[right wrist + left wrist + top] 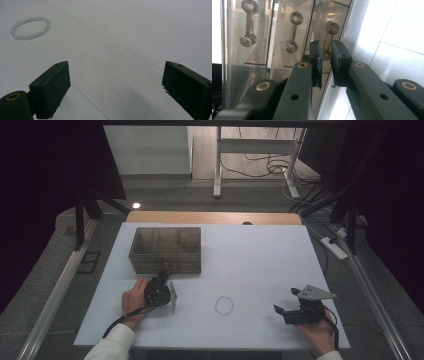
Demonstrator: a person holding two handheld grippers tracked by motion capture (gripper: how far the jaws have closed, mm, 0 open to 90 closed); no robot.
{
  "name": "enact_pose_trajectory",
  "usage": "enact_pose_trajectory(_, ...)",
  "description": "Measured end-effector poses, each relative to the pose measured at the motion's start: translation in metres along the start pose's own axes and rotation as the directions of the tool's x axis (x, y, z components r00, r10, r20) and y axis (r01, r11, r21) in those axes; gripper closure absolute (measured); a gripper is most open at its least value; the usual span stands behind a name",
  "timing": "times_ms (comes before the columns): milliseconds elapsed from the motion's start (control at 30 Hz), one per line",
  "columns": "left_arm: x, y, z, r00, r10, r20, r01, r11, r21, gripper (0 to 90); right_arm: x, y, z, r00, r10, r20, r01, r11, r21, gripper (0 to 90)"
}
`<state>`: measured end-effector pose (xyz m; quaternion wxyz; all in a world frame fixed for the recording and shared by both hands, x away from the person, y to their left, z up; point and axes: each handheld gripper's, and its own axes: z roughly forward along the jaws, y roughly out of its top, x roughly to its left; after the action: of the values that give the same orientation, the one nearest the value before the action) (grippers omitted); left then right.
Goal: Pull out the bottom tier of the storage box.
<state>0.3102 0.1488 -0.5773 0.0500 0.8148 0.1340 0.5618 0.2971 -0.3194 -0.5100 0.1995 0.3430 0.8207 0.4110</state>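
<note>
Lab: curtained rig, floor cables [260, 167]

Box [166, 250]: clear, glossy smoked plastic walls that mirror its metal-looking handle [327, 40]. Bracelet [224, 305]: translucent, glassy beads. Desk [260, 255]: smooth matt white surface with fine seams. Both grippers' jaws: matt black plastic, brass-coloured pivot pins.

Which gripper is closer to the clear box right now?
Left. The left gripper is at the clear box's near wall, its fingers closed on a handle there. The right gripper is open, far across the table.
</note>
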Motion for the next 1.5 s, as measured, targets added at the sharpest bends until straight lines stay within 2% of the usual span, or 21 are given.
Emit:
enact_pose_trajectory(633,-0.001,-0.002,-0.007,1.0000,-0.006,0.005,0.006,1.0000,-0.007,77.5,0.000,0.000,0.000,1.0000,0.000,0.001,0.000,1.000,-0.002,8.0)
enact_pose_trajectory(733,0.001,-0.002,-0.010,0.9998,-0.020,0.005,0.020,0.9997,-0.014,69.7,0.000,0.000,-0.001,1.0000,0.000,0.001,0.000,1.000,-0.003,8.0)
enact_pose_trajectory(833,0.005,-0.003,-0.014,0.9982,-0.060,0.007,0.060,0.9976,-0.035,63.2,0.000,0.000,0.000,1.0000,0.002,0.002,-0.002,1.000,-0.002,8.0)
enact_pose_trajectory(1067,0.013,-0.007,-0.024,0.9909,-0.120,0.060,0.124,0.9901,-0.065,50.5,0.000,0.000,-0.001,1.0000,0.003,0.002,-0.003,1.000,-0.004,8.0)
enact_pose_trajectory(1133,0.016,-0.008,-0.026,0.9853,-0.148,0.085,0.155,0.9852,-0.075,47.7,0.000,0.000,0.000,1.0000,0.002,0.002,-0.002,1.000,-0.004,8.0)
enact_pose_trajectory(1333,0.025,-0.011,-0.030,0.9583,-0.229,0.170,0.244,0.9672,-0.071,40.9,0.000,0.000,0.000,1.0000,0.004,-0.001,-0.004,1.000,-0.004,8.0)
enact_pose_trajectory(1367,0.027,-0.012,-0.030,0.9514,-0.241,0.192,0.257,0.9640,-0.066,40.4,0.000,0.000,0.000,1.0000,0.003,-0.001,-0.003,1.000,-0.005,8.1)
enact_pose_trajectory(1400,0.028,-0.012,-0.031,0.9432,-0.261,0.206,0.280,0.9578,-0.067,39.3,0.000,0.000,0.000,1.0000,0.004,-0.002,-0.004,1.000,-0.004,8.0)
enact_pose_trajectory(1433,0.030,-0.012,-0.032,0.9390,-0.266,0.218,0.286,0.9563,-0.063,38.5,0.000,0.000,0.000,1.0000,0.003,-0.002,-0.003,1.000,-0.005,8.0)
enact_pose_trajectory(1500,0.031,-0.013,-0.032,0.9203,-0.300,0.251,0.325,0.9437,-0.062,37.0,0.000,0.000,0.000,1.0000,0.003,-0.003,-0.003,1.000,-0.005,8.0)
